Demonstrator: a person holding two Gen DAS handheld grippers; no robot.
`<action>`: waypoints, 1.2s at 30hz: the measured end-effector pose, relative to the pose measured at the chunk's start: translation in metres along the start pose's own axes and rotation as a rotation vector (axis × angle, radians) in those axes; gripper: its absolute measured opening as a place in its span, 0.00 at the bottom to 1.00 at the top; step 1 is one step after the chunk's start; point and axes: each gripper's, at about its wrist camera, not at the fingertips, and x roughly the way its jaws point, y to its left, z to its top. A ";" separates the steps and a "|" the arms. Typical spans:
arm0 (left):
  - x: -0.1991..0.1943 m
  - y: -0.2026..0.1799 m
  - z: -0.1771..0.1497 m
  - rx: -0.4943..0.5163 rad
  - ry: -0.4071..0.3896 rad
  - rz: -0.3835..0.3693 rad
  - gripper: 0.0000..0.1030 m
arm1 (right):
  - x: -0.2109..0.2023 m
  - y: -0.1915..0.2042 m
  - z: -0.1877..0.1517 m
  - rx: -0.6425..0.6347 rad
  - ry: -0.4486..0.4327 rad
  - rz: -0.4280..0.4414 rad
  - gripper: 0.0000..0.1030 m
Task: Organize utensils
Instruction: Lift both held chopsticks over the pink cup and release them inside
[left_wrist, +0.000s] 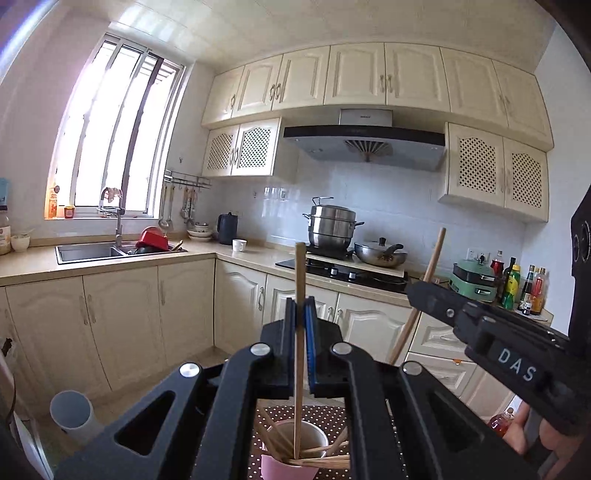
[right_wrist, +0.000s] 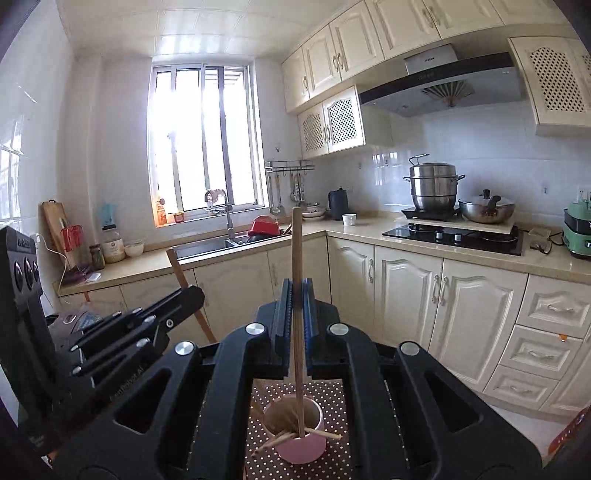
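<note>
My left gripper (left_wrist: 300, 308) is shut on an upright wooden chopstick (left_wrist: 300, 269) whose lower end hangs over the mouth of a pink cup (left_wrist: 280, 467). The cup holds several more chopsticks lying crossed. My right gripper (right_wrist: 297, 291) is shut on a second upright chopstick (right_wrist: 296, 243), and its tip reaches down into the mouth of the same pink cup (right_wrist: 301, 452). Each gripper shows in the other's view: the right gripper (left_wrist: 415, 291) with its tilted chopstick (left_wrist: 435, 254), and the left gripper (right_wrist: 195, 293) with its chopstick (right_wrist: 176, 267). The cup stands on a brown dotted cloth (right_wrist: 334, 393).
Cream base cabinets (right_wrist: 402, 291) run along an L-shaped counter with a sink (left_wrist: 88, 251), a hob (right_wrist: 454, 236), a steel pot (right_wrist: 434, 188) and a wok (right_wrist: 485, 210). Bottles (left_wrist: 517, 284) stand at the counter's right end. A grey cylinder (left_wrist: 72, 413) sits low on the left.
</note>
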 end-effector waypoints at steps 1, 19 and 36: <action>0.003 0.001 -0.003 0.006 0.004 0.002 0.05 | 0.003 -0.001 -0.002 0.008 -0.002 0.001 0.06; 0.025 0.014 -0.047 0.003 0.104 0.010 0.30 | 0.022 -0.007 -0.027 0.016 0.081 0.023 0.06; 0.005 0.021 -0.045 0.058 0.126 0.132 0.43 | 0.017 -0.001 -0.048 0.010 0.150 0.021 0.06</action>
